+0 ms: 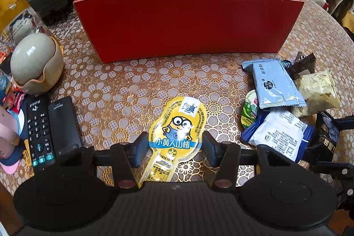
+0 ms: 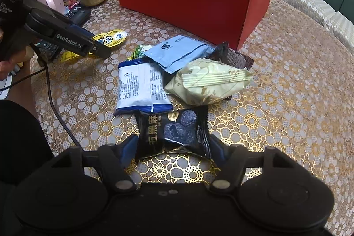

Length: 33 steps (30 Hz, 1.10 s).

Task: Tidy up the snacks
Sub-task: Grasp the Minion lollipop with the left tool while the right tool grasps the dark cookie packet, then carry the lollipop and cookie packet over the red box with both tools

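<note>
On the floral-patterned surface (image 1: 137, 81), near the red box (image 1: 188, 21), the left claw (image 1: 174, 145) is closing its fingers on a yellow Minions snack pouch (image 1: 177, 125), while the right claw (image 2: 173, 143) is gripping a black sesame packet (image 2: 174, 129) beside the piled snacks (image 2: 177, 72).

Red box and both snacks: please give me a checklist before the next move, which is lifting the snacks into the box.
1. Left gripper jaws at both sides of the yellow Minions pouch: ok.
2. Right gripper jaws at both sides of the black sesame packet: ok.
3. Grips firm enough to lift: cannot tell.
4. Red box open on top: ok.
5. Box interior has room: cannot tell, floor hidden.
6. Black packet free from the white-and-blue packet: not ok, edges overlap.
</note>
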Each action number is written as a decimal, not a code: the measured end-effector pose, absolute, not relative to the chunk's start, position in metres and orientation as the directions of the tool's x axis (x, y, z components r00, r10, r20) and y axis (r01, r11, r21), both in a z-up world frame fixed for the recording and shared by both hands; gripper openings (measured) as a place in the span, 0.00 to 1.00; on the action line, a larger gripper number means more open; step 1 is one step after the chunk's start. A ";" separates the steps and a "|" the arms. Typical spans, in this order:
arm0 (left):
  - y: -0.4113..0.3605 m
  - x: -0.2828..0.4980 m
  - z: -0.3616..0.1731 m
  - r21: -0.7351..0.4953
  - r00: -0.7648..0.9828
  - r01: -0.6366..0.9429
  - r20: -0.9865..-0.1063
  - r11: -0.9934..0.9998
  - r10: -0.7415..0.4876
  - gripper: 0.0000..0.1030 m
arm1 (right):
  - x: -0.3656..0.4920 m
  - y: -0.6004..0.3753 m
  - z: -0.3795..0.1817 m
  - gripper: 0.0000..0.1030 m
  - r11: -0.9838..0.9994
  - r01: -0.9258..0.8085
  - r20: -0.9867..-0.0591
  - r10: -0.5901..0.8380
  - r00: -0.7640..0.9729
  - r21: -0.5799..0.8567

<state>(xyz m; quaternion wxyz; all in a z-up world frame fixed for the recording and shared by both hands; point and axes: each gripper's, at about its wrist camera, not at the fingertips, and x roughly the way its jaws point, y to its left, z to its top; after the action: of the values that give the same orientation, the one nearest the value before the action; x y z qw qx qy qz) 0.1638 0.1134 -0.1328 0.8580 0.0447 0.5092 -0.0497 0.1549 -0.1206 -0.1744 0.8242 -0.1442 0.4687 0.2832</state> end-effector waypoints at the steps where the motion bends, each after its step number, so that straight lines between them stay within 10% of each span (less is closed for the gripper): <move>1: 0.113 0.163 -0.132 0.023 0.476 0.126 -0.879 0.992 -0.040 0.50 | 0.155 -0.121 -0.174 0.63 0.799 -0.600 -0.853 0.335 0.400 0.032; 33: 0.093 0.129 -0.038 0.002 0.625 0.048 -0.780 0.999 -0.028 0.50 | 0.146 -0.158 -0.091 0.62 0.863 -0.504 -0.706 0.382 0.596 0.041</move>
<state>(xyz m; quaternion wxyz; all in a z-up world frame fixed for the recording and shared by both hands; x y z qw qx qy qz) 0.1287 0.0934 -0.0381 0.9013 0.0111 0.4325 -0.0211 0.1461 -0.1577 -0.0911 0.8896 -0.0815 0.3742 0.2488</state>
